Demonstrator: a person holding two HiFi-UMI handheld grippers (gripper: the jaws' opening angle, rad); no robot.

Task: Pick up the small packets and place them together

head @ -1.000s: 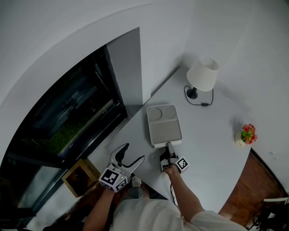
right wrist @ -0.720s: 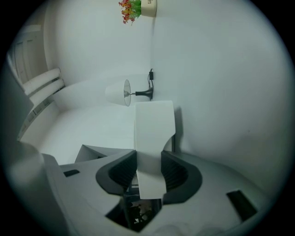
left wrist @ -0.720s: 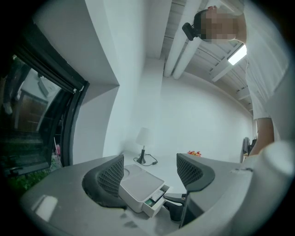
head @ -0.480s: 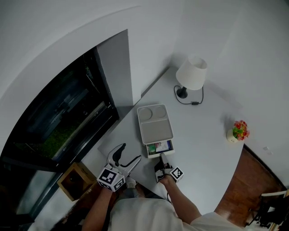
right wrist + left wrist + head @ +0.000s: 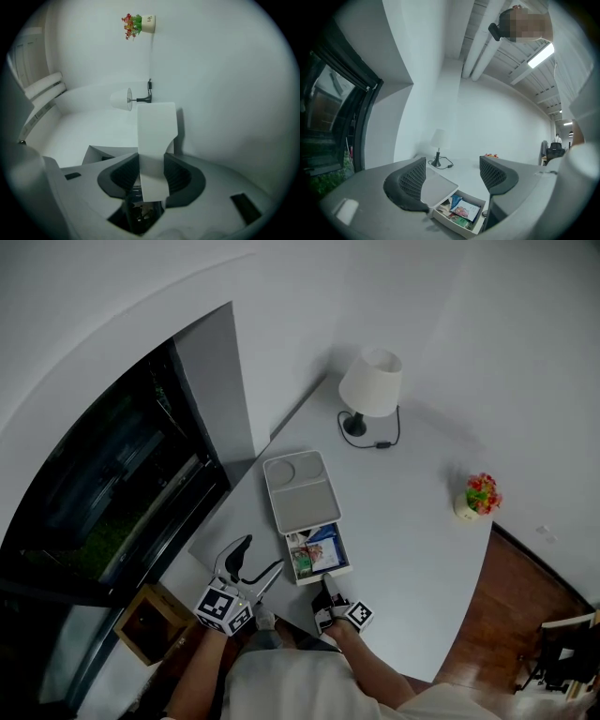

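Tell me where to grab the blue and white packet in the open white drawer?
Pinch an exposed edge of the blue and white packet, coming down from above. It lies flat atop the other packets, and the walls of the open white drawer likely block a sideways approach.

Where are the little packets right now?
In the head view, the packets lie in the open drawer at the white box's near end, just beyond the right hand-held gripper.

You get no legible text: lettering on flower pot (image 5: 148,23) too small; print on packets (image 5: 319,551) in drawer (image 5: 324,577) blurred.
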